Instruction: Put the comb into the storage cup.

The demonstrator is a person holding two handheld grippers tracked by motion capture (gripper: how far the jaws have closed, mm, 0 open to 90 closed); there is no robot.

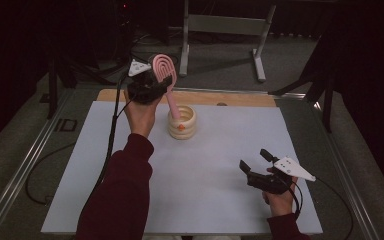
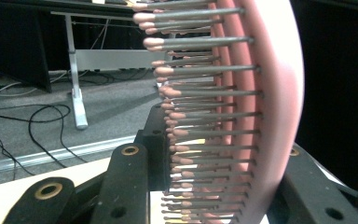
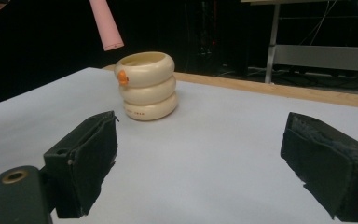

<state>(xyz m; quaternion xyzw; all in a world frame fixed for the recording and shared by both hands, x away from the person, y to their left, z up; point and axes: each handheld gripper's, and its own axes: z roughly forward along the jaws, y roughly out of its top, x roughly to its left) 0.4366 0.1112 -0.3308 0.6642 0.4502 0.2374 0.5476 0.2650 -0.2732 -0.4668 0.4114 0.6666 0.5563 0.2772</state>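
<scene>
High view: a pink hairbrush [image 1: 164, 75], clenched by its head in the left claw [image 1: 152, 82], hangs handle-down, its tip over the mouth of the cream ringed cup [image 1: 182, 122] just below and ahead of that claw. The step in hand is judged to be the insertion; the next move calls for a straight descent, handle centred. The right claw [image 1: 254, 162] rests released, well apart, above the white counter [image 1: 205, 190]. Small print low on the cup is too small to read.
</scene>
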